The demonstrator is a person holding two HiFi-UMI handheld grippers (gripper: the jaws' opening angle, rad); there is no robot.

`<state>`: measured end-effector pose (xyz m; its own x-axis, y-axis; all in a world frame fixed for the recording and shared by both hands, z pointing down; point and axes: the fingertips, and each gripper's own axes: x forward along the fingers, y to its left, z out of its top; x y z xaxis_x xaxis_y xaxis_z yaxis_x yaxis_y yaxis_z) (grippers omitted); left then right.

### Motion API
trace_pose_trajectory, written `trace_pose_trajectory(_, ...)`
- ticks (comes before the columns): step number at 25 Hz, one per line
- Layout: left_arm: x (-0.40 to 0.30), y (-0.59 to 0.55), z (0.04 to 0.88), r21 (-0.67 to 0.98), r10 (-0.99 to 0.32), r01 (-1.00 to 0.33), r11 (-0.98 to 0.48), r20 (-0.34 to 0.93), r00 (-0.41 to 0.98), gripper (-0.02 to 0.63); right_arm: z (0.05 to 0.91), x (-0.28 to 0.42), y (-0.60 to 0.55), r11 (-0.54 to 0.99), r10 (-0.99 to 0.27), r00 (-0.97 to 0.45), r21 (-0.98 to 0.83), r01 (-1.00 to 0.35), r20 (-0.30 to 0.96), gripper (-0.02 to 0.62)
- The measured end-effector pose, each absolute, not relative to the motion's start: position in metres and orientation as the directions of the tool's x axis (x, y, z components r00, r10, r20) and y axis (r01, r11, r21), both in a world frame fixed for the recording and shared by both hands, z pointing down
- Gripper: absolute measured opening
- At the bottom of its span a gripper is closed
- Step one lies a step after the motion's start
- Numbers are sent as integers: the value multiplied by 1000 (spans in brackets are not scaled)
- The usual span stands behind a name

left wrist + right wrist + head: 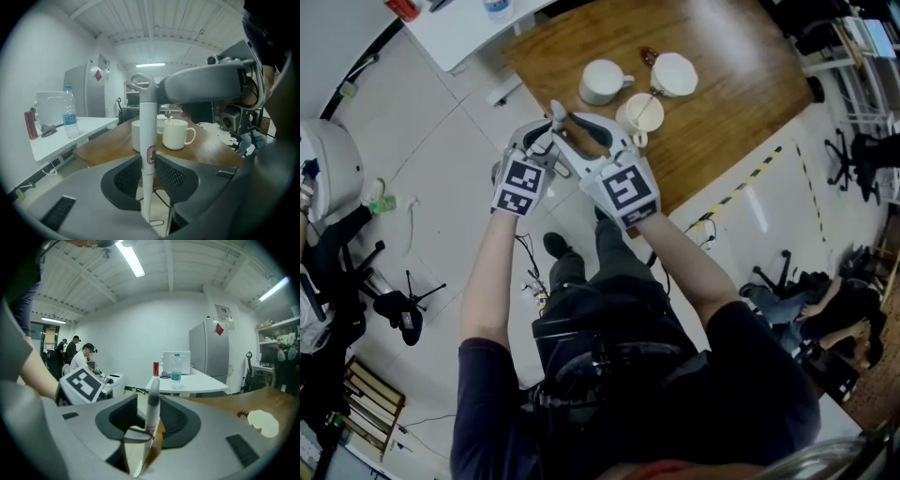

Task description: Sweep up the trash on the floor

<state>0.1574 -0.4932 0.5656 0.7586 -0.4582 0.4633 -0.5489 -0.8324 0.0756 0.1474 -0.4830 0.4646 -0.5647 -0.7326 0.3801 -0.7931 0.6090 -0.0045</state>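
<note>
Handle: your white handle (pixel 148 136) is a slim tube with a hanging loop on top and a small red label partway down.
Pose: upright, barely tilted.
Place: clamped between your left gripper's (pixel 149 164) pads; its top stands between your right gripper's (pixel 149 420) parted jaws.
Floor: a green-and-white scrap (pixel 382 201) and a pale strip (pixel 411 223) lie on the tiles, well to your left.
</note>
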Motion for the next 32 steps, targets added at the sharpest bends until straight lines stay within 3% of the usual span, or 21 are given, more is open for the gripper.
trace_pose_trajectory(4,162,-486,565,59,-416,-500,-864,477,774,91,458,136,-505,596,-753,-538,46,-802,378,149)
trace_pose_trajectory(5,163,-485,565,52,-413,-495,-867,480,774,91,457,134,-507,597,-753,-540,45,-801,376,100)
trace_pose_trajectory(14,131,-471,554,1,-425,-501,-866,528,735,91,446,103,-494,581,-748,-583,-109,-806,318,95)
trace_pose_trajectory(23,144,-466,570,-37,-406,-456,-889,523,749,92,464,128,-487,533,-783,-499,-14,-846,372,95)
trace_pose_trajectory(32,156,-474,567,-76,-478,-516,-853,511,715,95,471,164,-499,474,-819,-431,23,-880,379,101)
